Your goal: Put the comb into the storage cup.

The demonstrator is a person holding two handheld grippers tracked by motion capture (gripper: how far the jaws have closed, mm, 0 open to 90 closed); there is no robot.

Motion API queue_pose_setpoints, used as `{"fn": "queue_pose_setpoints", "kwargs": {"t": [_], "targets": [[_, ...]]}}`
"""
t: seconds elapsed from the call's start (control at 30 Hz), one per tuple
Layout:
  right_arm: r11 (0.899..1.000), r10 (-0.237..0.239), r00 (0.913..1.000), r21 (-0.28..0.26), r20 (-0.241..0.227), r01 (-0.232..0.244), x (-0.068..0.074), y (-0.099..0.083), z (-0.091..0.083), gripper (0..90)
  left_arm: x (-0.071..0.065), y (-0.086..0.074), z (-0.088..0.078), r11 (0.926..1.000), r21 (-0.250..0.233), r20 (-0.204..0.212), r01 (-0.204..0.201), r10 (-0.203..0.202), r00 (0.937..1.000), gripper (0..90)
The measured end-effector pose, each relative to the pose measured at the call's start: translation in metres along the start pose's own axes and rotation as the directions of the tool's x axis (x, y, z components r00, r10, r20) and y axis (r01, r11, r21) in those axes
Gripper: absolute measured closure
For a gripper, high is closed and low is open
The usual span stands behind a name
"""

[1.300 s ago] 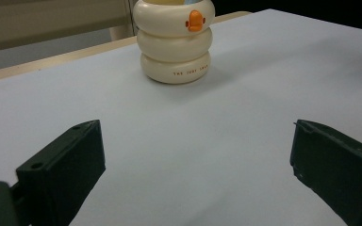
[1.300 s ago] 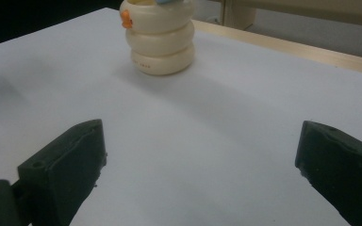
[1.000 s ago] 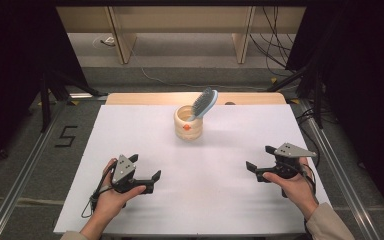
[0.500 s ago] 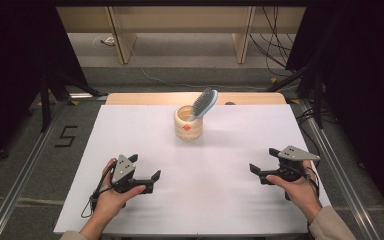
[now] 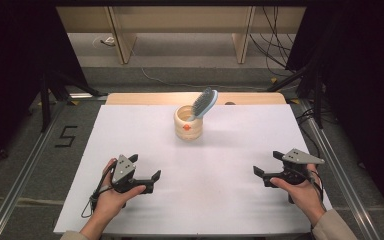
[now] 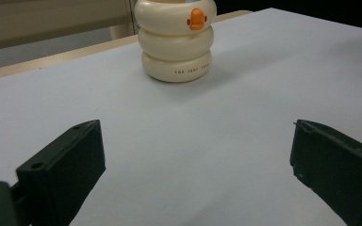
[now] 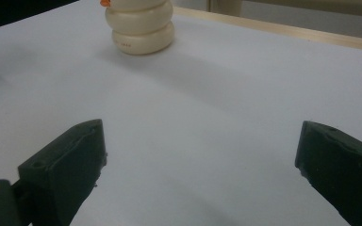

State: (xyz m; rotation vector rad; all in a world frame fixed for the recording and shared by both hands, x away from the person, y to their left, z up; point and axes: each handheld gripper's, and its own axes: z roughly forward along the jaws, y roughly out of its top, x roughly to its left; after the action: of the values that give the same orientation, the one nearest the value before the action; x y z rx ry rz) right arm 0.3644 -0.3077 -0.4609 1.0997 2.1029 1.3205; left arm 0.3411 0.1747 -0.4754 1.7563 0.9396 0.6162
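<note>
1. While nothing is gripped yet, the work looks to be at its very start: the cream ringed cup (image 5: pixel 188 123) stands upright on the white desk (image 5: pixel 130 125) near the middle of its far edge, well apart from both tools.
2. Inside the cup a blue hairbrush (image 5: pixel 203 103) stands bristle-head up, leaning toward the far right corner, its handle down in the cup; whether anything else lies in there I cannot tell.
3. From the left gripper view the cup (image 6: pixel 176 40) shows three stacked rings and an orange beak-like knob facing the near edge.
4. Near the near-left corner, the left tool (image 5: pixel 145 176) has its jaws spread wide and holds nothing.
5. Toward the near-right corner, the right tool (image 5: pixel 267 166) is likewise wide open and empty, pointing across the desk toward the cup (image 7: pixel 140 26).
6. My judgement of the next move: one tool must travel forward to the brush head or steady the cup, approaching from above so the leaning brush does not tip the cup over.
</note>
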Motion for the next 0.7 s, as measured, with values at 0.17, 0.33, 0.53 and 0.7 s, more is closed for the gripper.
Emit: {"fn": "queue_pose_setpoints", "kwargs": {"t": [0.17, 0.33, 0.53, 0.7], "targets": [[1.000, -0.003, 1.0000, 0.003, 0.002, 0.003, 0.0006, -0.0022, -0.0019, 3.6, 0.0007, 0.0000, -0.0001, 1.0000, -0.001, -0.003, 0.001, -0.001, 1.0000, 3.3], [1.000, 0.001, 1.0000, 0.002, 0.006, -0.001, 0.0000, -0.0048, -0.0040, 3.6, 0.0009, -0.0002, 0.0000, 1.0000, 0.001, -0.003, -0.001, 0.001, 1.0000, 3.3], [1.000, 0.010, 0.9999, -0.003, 0.011, -0.010, -0.0013, -0.0076, -0.0074, 3.6, 0.0011, -0.0002, 0.0000, 1.0000, 0.000, -0.004, 0.000, 0.000, 1.0000, 3.3], [1.000, 0.014, 0.9998, -0.002, 0.013, -0.014, -0.0017, -0.0093, -0.0086, 3.5, 0.0012, 0.0000, 0.0000, 1.0000, -0.001, -0.004, -0.001, 0.001, 1.0000, 3.3]]}}
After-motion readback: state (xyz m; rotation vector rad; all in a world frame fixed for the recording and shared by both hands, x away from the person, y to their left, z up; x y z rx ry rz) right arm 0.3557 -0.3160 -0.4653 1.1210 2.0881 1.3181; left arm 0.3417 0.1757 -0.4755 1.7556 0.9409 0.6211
